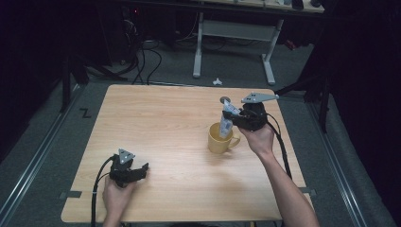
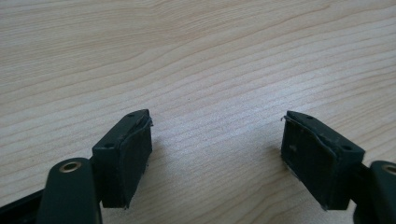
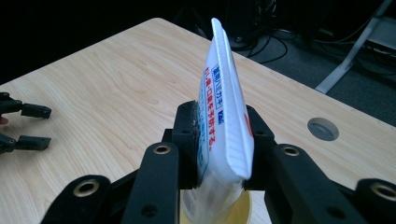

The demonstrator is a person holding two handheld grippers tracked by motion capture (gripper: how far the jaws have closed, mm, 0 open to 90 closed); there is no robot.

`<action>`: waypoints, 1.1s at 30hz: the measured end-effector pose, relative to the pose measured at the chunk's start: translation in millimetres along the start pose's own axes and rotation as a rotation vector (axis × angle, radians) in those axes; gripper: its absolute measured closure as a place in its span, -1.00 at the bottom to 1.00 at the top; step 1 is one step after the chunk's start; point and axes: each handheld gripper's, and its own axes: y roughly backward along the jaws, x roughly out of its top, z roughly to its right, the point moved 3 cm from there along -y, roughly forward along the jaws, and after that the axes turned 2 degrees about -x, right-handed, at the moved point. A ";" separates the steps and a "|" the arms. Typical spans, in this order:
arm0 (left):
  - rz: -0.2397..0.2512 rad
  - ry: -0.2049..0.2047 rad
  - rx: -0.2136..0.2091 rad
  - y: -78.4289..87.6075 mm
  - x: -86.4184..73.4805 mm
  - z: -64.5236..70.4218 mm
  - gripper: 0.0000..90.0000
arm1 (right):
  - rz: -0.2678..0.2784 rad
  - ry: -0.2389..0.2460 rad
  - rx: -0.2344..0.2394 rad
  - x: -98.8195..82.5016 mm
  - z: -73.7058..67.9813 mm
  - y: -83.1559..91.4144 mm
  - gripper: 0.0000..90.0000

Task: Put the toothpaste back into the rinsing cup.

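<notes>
- The right gripper (image 3: 219,154) has its fingers (image 3: 187,135) clamped on a white tube (image 3: 226,116) with blue and red print; the tube's flat crimped end points up and away from the camera, its lower end goes down into a yellow mug (image 3: 243,212) just beneath the fingers
- In the high view the right gripper (image 1: 235,119) hangs above the mug (image 1: 221,138), the tube (image 1: 226,120) standing tilted with its lower part inside the mug's mouth; the mug's handle points toward the person's right hand (image 1: 260,138), which holds the gripper from behind
- The left gripper (image 2: 217,154) has its fingers (image 2: 123,156) wide apart, with nothing between them but bare wood grain; they sit low over the surface (image 2: 196,56)
- In the high view the left gripper (image 1: 140,169) lies near the front left corner of the surface (image 1: 156,123), held in the left hand (image 1: 116,191), well apart from the mug; a black cable (image 1: 97,189) trails off it toward the near edge
- A round hole (image 3: 323,129) is set in the surface near the far right edge, beyond the mug
- Past the surface a white-legged desk frame (image 1: 234,40) stands on a grey floor (image 1: 179,75); dark cables (image 1: 146,61) lie beside it
</notes>
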 end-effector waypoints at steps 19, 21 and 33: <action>0.000 0.000 0.000 0.0 0.0 0.0 -0.45 | -0.023 -0.022 -0.002 -18.0 -1.2 -17.6 0.61; 0.000 0.000 0.000 0.0 0.0 0.0 -0.45 | -0.025 -0.022 -0.001 -19.4 -0.6 -18.7 0.61; 0.000 0.000 0.000 0.0 0.0 0.0 -0.45 | -0.037 -0.018 -0.014 -24.6 -1.3 -29.7 0.60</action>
